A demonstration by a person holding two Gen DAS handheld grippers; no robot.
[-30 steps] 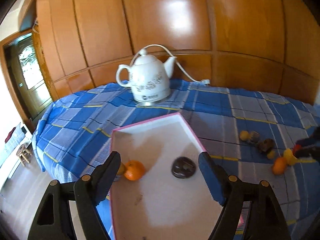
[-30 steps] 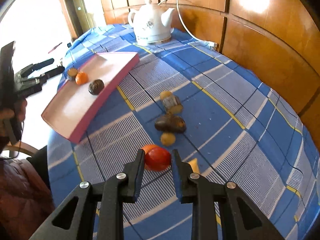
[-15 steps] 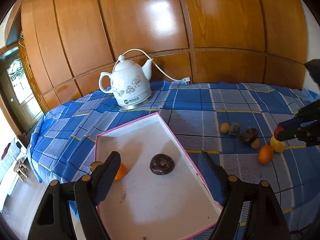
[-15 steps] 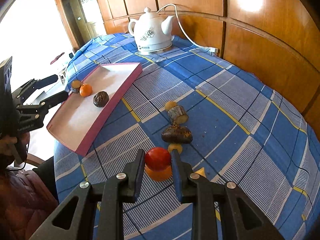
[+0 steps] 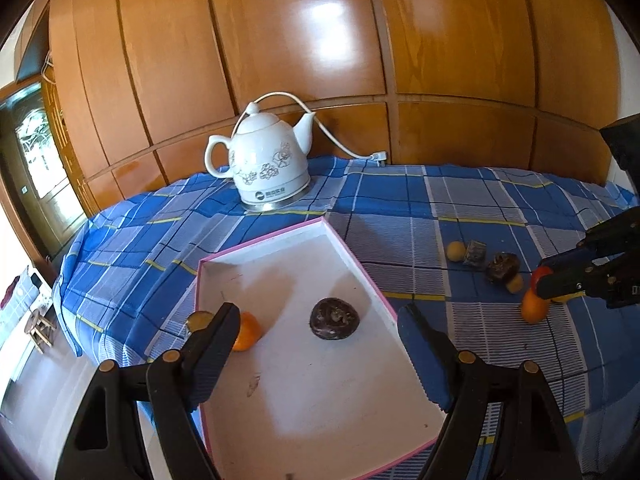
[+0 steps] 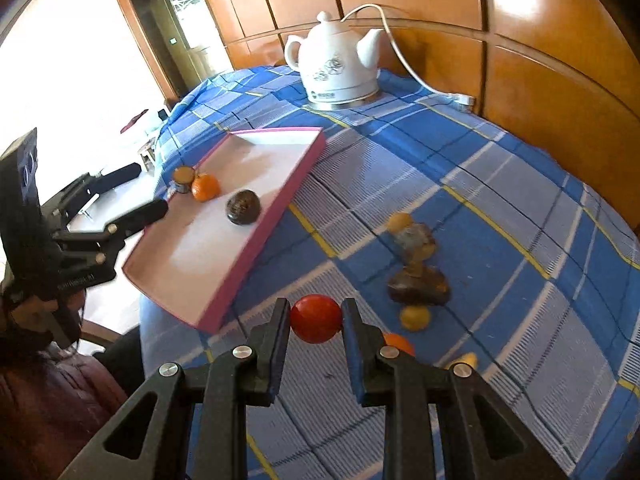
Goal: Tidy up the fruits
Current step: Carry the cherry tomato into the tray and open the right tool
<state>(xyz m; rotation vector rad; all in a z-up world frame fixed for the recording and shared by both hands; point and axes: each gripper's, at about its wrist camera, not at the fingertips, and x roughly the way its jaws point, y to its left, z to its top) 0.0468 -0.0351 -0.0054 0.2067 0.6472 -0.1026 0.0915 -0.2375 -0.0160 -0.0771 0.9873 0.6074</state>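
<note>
My right gripper (image 6: 316, 318) is shut on a red round fruit (image 6: 316, 319) and holds it above the blue plaid cloth, right of the pink-edged white tray (image 6: 224, 280). The tray (image 5: 360, 264) holds an orange (image 5: 248, 330), a dark round fruit (image 5: 335, 318) and a small brown-topped piece (image 5: 199, 319). My left gripper (image 5: 316, 328) is open and empty over the tray's near half. Loose fruits lie on the cloth: a dark lump (image 6: 418, 288), small yellow ones (image 6: 416, 317) and an orange (image 6: 398, 343).
A white ceramic kettle (image 5: 268, 168) with its cord stands at the back of the table by the wooden wall. The right gripper with the red fruit (image 5: 540, 276) shows at the right of the left wrist view. The table edge drops off left of the tray.
My right gripper has lifted the red fruit off the cloth and carried it left toward the tray. My left gripper has shifted slightly over the tray, still open.
</note>
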